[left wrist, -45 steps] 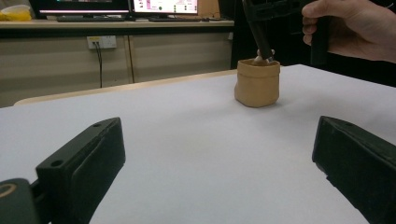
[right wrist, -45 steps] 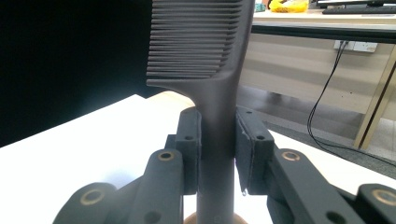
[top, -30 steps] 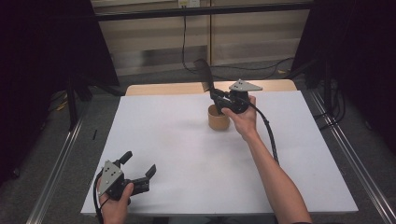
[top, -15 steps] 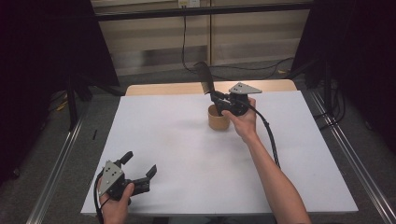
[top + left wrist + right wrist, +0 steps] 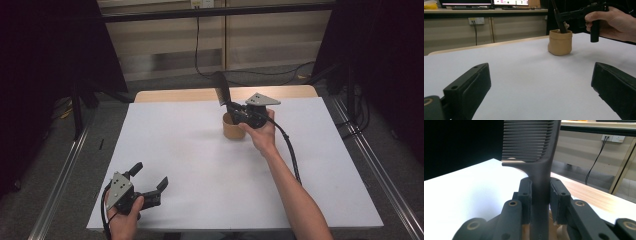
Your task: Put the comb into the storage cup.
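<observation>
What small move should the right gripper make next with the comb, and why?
Probably open the jaws and release. The right gripper is shut on the comb, which stands upright with its handle already down in the tan cup. The left gripper rests open, far away.

The right gripper (image 5: 234, 111) is reaching far over the table with the forearm stretched out and the jaws clamped together. The left gripper (image 5: 150, 181) is resting near, jaws standing wide apart.
</observation>
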`<action>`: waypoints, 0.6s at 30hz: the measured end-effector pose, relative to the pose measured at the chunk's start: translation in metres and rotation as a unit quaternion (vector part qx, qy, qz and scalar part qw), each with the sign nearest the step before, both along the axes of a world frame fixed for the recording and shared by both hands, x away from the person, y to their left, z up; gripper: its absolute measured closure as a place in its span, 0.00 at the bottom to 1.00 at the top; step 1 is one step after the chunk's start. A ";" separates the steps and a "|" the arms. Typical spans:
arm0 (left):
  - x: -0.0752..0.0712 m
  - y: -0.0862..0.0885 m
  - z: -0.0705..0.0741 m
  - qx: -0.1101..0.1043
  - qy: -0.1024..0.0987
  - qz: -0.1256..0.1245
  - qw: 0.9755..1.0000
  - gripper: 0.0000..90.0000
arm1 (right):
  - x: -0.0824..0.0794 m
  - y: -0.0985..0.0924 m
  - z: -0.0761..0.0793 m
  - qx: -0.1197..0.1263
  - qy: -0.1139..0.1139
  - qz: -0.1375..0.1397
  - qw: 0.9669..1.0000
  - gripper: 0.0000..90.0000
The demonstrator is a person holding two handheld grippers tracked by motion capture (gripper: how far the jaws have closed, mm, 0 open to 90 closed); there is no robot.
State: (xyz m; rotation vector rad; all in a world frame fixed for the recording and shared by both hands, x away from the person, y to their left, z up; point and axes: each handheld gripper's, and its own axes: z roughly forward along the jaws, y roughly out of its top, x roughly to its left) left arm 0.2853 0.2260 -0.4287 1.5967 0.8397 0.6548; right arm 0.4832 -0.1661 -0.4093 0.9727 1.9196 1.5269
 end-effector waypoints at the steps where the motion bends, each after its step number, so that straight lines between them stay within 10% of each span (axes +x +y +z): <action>1: 0.000 0.000 0.000 0.000 0.001 0.000 1.000 0.03 | 0.000 0.000 0.000 -0.001 0.000 0.000 1.000 0.81; 18: 0.001 -0.001 -0.001 0.005 0.005 -0.003 1.000 0.03 | -0.010 0.001 -0.005 -0.011 0.004 -0.003 1.000 0.81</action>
